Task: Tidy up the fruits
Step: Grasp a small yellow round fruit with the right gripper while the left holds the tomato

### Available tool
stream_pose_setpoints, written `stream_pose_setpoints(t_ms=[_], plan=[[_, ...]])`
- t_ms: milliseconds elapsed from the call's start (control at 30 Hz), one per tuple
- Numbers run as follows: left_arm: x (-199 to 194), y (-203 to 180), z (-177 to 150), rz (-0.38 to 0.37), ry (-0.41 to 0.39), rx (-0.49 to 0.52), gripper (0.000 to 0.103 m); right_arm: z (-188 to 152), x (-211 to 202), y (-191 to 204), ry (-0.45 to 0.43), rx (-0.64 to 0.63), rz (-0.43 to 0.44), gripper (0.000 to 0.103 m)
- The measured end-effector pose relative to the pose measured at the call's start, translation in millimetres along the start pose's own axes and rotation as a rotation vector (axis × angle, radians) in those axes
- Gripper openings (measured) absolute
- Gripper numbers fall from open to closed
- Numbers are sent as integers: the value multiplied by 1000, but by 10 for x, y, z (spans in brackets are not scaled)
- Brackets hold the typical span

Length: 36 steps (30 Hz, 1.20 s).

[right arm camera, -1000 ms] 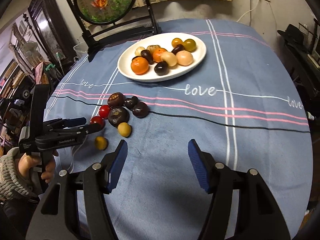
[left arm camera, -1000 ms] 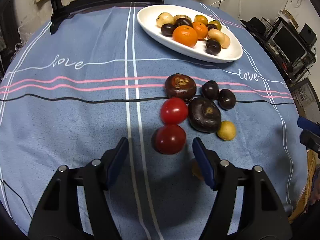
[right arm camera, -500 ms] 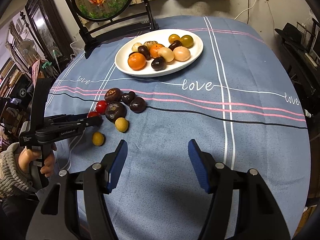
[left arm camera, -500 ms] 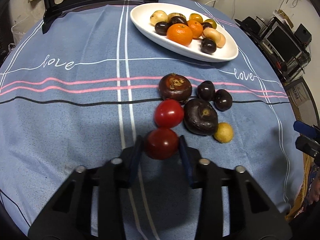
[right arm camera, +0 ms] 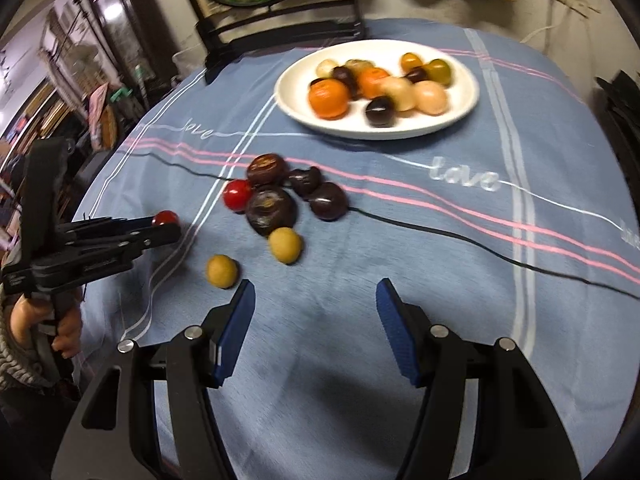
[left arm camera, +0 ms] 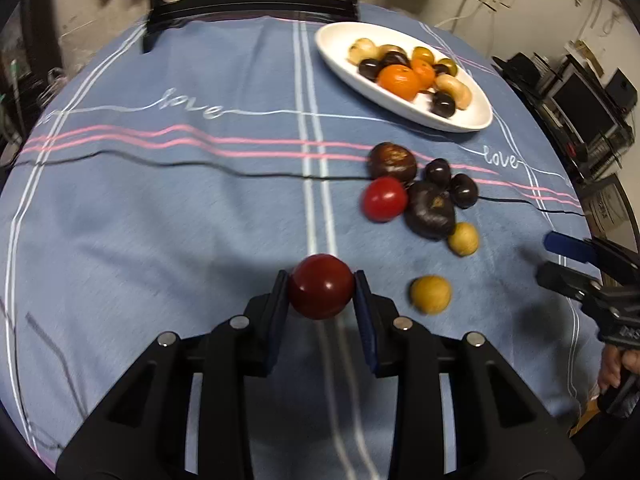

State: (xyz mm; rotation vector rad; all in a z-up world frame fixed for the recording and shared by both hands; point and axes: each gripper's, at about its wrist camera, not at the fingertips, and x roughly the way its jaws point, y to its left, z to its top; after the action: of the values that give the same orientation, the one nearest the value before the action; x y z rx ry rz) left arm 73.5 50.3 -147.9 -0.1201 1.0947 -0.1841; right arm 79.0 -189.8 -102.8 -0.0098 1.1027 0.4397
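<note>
While the left gripper (left arm camera: pixel 321 286) tilts down clamping a dark tomato (left arm camera: pixel 321 286), right gripper (right arm camera: pixel 316 304) jaws gape.

Dark red tomato (left arm camera: pixel 321 286) clamped between blue pads, clear of the cloth. Loose cluster on the cloth: bright red tomato (left arm camera: pixel 385 199), two big dark brown fruits (left arm camera: pixel 430 215), two small dark plums (left arm camera: pixel 463 190), all touching or nearly. Two yellow fruits (left arm camera: pixel 431 293) sit apart, nearer the camera. White plate (left arm camera: pixel 472 120) holds oranges, dark plums, pale and yellow-green fruit (some blurred).

Two red tomatoes (left arm camera: pixel 321 286), two yellow fruits (left arm camera: pixel 431 293), four dark fruits (left arm camera: pixel 431 210), one plate (left arm camera: pixel 472 120)
</note>
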Motion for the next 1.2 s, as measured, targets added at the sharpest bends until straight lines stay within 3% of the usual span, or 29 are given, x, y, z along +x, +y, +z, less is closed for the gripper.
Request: stream_pose_setpoints(t_ms=[167,600,900,1200], plan=[[-127,141,-131,36,2,-45,32,125,253,127,13,-54,28,62],[-252,252,-346,82,26,-102,32,205,610,140,54,-96,46,27],[-167,-3,-222,23,30,-32,32,60,393,9,44,-29,61,26],[-1,-460,93,-58,13,98,32,-253,-115,-468,-16,118,-39,26]])
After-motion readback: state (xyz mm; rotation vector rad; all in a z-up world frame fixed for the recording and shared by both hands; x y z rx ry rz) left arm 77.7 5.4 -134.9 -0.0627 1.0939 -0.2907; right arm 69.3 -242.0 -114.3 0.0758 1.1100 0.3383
